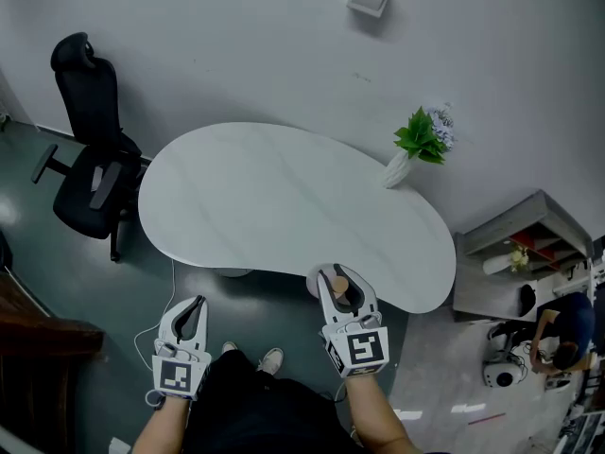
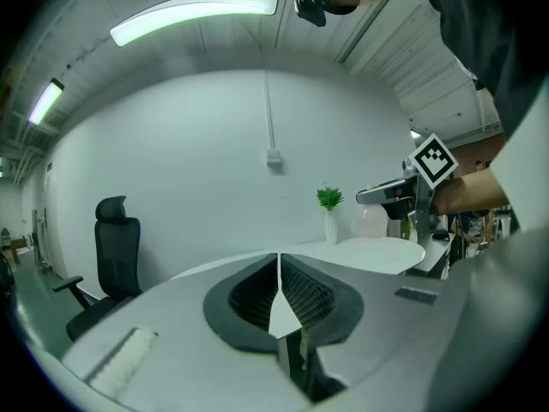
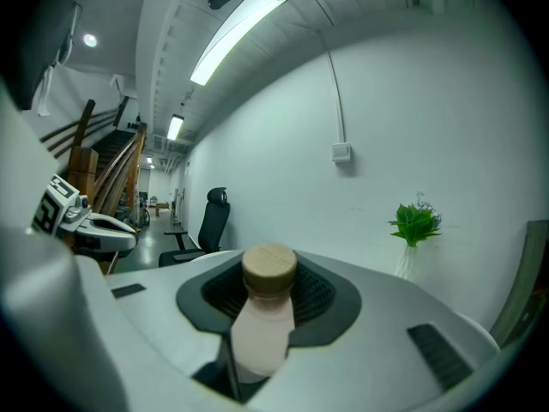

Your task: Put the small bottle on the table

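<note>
Head view: right gripper at the table's near edge; left gripper short of it. Gripper views alone show the jaws: right clamped on the wood-capped bottle, left together, empty.

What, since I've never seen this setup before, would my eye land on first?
The big white kidney-shaped table fills the middle of the head view, with a green plant in a white vase at its far right edge. By its near edge the right gripper holds a small pale bottle with a wooden cap. A black office chair stands at the left.
</note>
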A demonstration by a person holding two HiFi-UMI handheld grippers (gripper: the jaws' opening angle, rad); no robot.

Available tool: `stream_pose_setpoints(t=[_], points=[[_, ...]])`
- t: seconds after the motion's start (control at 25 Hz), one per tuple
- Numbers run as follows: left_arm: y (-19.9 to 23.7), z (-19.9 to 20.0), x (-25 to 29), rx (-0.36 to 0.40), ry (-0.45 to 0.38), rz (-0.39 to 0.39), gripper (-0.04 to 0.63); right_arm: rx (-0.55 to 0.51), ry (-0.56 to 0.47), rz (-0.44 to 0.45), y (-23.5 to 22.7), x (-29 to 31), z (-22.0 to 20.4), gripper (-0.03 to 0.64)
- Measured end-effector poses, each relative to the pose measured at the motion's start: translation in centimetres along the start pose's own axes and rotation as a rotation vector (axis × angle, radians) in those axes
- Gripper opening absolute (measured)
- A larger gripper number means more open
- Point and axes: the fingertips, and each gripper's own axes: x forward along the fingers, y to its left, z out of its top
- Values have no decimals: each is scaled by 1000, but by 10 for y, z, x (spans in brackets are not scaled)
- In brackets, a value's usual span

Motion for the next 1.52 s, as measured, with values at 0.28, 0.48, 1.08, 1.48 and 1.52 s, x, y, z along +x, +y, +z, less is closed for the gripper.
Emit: stream_pose_setpoints(t=[0.28, 0.48, 1.08, 1.48, 1.52], points=[[7, -10, 9, -22, 16, -20, 14, -3, -5, -29, -10, 11, 4, 106], [15, -16, 50, -21, 21, -84, 14, -3, 26, -60, -21, 29, 1, 106], [73, -1, 175, -23, 20, -239, 14, 19, 93, -138, -41, 110, 7, 106], [75, 9, 219, -28, 13, -334, 14, 24, 96, -178, -46, 130, 24, 106], [73, 12, 223, -21, 8, -341, 14, 20, 96, -178, -49, 131, 25, 106]])
